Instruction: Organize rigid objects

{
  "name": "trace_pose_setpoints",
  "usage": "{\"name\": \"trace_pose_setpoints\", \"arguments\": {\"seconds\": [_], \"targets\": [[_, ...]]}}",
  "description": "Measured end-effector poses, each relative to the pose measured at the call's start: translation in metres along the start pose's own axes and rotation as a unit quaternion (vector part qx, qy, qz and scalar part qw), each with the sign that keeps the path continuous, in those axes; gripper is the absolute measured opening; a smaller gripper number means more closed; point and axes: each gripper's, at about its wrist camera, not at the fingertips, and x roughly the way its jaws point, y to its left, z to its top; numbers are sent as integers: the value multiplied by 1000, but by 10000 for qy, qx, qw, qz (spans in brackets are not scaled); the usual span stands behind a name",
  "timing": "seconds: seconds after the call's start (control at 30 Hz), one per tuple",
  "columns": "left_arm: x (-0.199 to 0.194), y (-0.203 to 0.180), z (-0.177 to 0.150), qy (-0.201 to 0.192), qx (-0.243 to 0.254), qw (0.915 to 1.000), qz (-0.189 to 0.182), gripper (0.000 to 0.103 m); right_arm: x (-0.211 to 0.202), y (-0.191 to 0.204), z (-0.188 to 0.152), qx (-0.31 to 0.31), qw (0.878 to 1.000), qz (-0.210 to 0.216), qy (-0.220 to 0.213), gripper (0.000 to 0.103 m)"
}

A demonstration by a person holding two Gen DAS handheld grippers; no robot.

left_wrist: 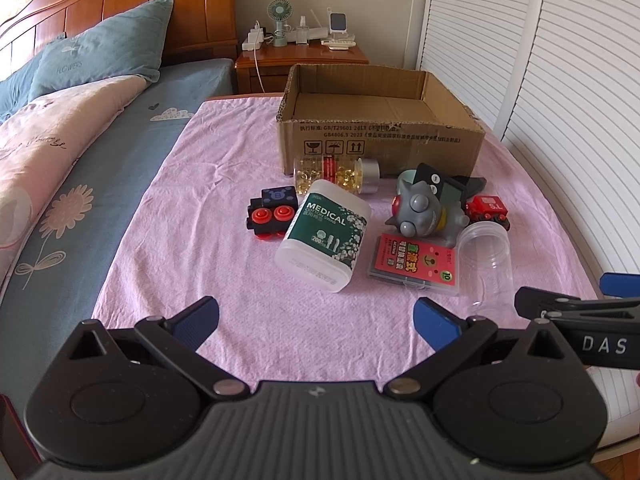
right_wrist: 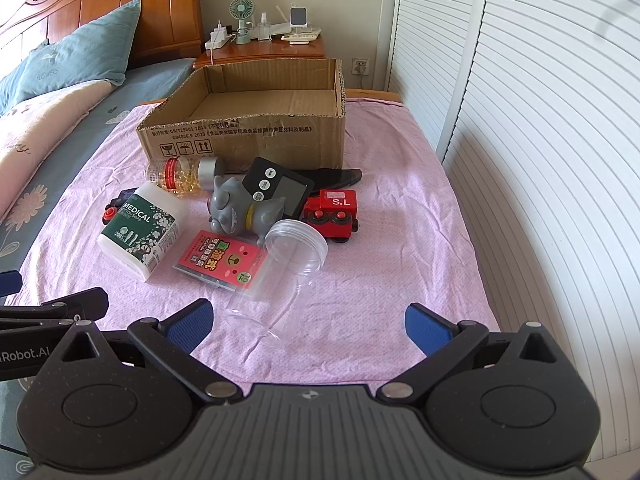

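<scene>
Cardboard box [right_wrist: 248, 140] seemingly empty; left gripper [left_wrist: 316, 320] and right gripper [right_wrist: 308, 322] both spread, grasping nothing.

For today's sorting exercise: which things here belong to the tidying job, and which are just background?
Job:
brown cardboard box
white cotton swab tub
clear capsule bottle
grey plastic toy figure
red toy train
clear empty jar
pink card pack

Background:
green desk fan
blue pillow

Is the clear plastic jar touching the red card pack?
Touching. In the right wrist view the clear plastic jar lies against and over the edge of the red card pack.
</scene>
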Motion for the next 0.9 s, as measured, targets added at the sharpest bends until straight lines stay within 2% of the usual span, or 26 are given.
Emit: {"name": "trace_pose_setpoints", "arguments": {"seconds": [0.73, 0.9], "targets": [[2, 1, 3, 0, 4, 10000, -64, 102, 0, 0, 0, -15, 10000, 8, -7, 103], [4, 2, 7, -119, 91, 9999, -56, 102, 0, 1, 3, -50, 9999, 92, -31, 103]]}}
